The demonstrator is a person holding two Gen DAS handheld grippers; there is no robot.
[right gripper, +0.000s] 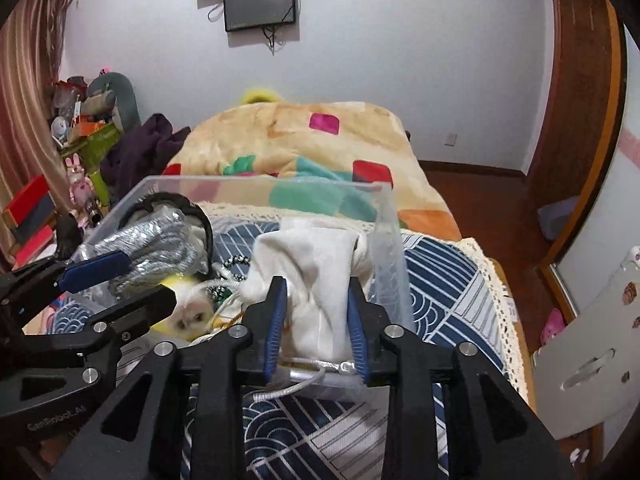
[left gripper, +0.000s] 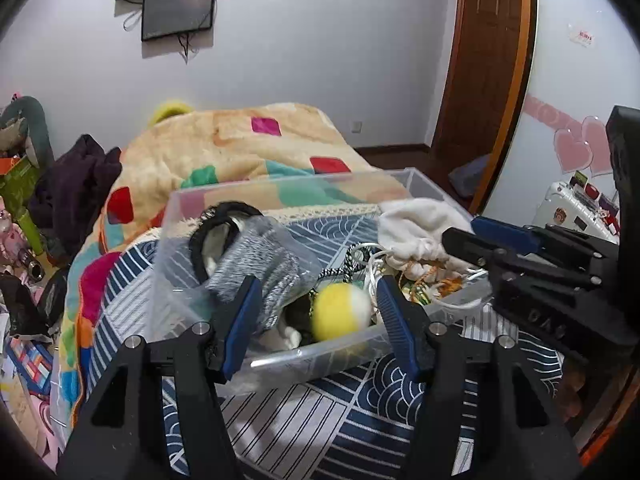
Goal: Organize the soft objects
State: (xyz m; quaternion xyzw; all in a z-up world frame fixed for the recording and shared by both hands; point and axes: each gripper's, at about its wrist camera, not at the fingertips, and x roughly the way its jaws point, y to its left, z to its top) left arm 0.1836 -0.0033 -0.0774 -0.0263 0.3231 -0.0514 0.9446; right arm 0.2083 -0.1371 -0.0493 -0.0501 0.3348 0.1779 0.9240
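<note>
A clear plastic bin [left gripper: 304, 354] [right gripper: 384, 216] stands on the bed and holds soft things. A yellow and white ball [left gripper: 340, 316] [right gripper: 188, 312] lies at its front. A grey knit item with a black band [left gripper: 256, 256] [right gripper: 160, 240] fills its left side. A white cloth pouch [left gripper: 416, 228] [right gripper: 316, 264] lies at its right with cords beside it. My left gripper [left gripper: 318, 296] is open, its fingers either side of the ball, above the bin. My right gripper [right gripper: 318, 300] has its jaws apart around the pouch; whether they press it I cannot tell.
The bin rests on a blue and white patterned cover [left gripper: 304, 412] [right gripper: 452, 280]. A colourful blanket [left gripper: 240, 144] [right gripper: 296, 140] lies behind it. Dark clothing [left gripper: 76, 184] and clutter stand left. A wooden door [left gripper: 488, 60] and a white suitcase [left gripper: 576, 208] are right.
</note>
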